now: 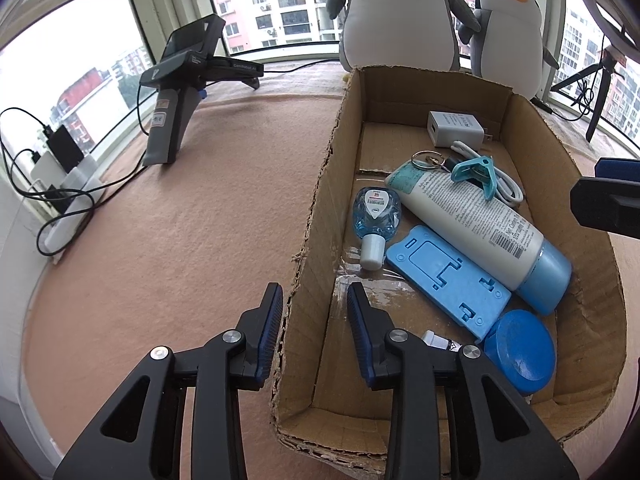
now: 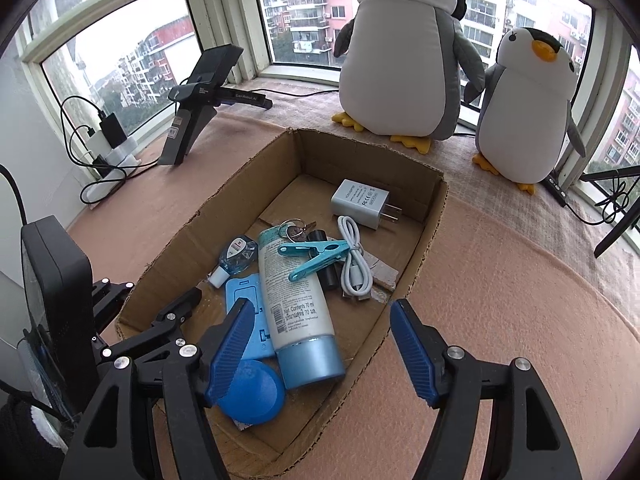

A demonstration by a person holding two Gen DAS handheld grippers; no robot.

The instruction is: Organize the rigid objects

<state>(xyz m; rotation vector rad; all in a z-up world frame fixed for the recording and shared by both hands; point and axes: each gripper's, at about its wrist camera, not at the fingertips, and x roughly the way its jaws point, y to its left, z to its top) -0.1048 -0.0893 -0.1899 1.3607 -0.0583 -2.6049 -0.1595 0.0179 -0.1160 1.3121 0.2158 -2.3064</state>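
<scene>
An open cardboard box (image 1: 340,160) holds a white tube with a blue cap (image 1: 472,220), a blue plastic plate (image 1: 444,280), a small blue bottle (image 1: 376,212), a round blue lid (image 1: 520,350), a teal clothespin (image 1: 476,172), a white charger (image 1: 456,128), a white cable (image 1: 508,192) and a keyring (image 1: 428,159). My left gripper (image 1: 314,316) straddles the box's left wall, one finger outside and one inside, with a gap beside the wall. My right gripper (image 2: 320,344) hangs open over the box's near end (image 2: 432,220), above the tube (image 2: 292,292), holding nothing.
Two plush penguins (image 2: 400,60) stand behind the box by the window. A black gripper on its stand (image 1: 176,92) sits at the back left. A power strip with chargers and cables (image 1: 64,184) lies along the left sill. A tripod (image 1: 600,92) stands at the right. Pink cloth (image 1: 180,240) covers the surface.
</scene>
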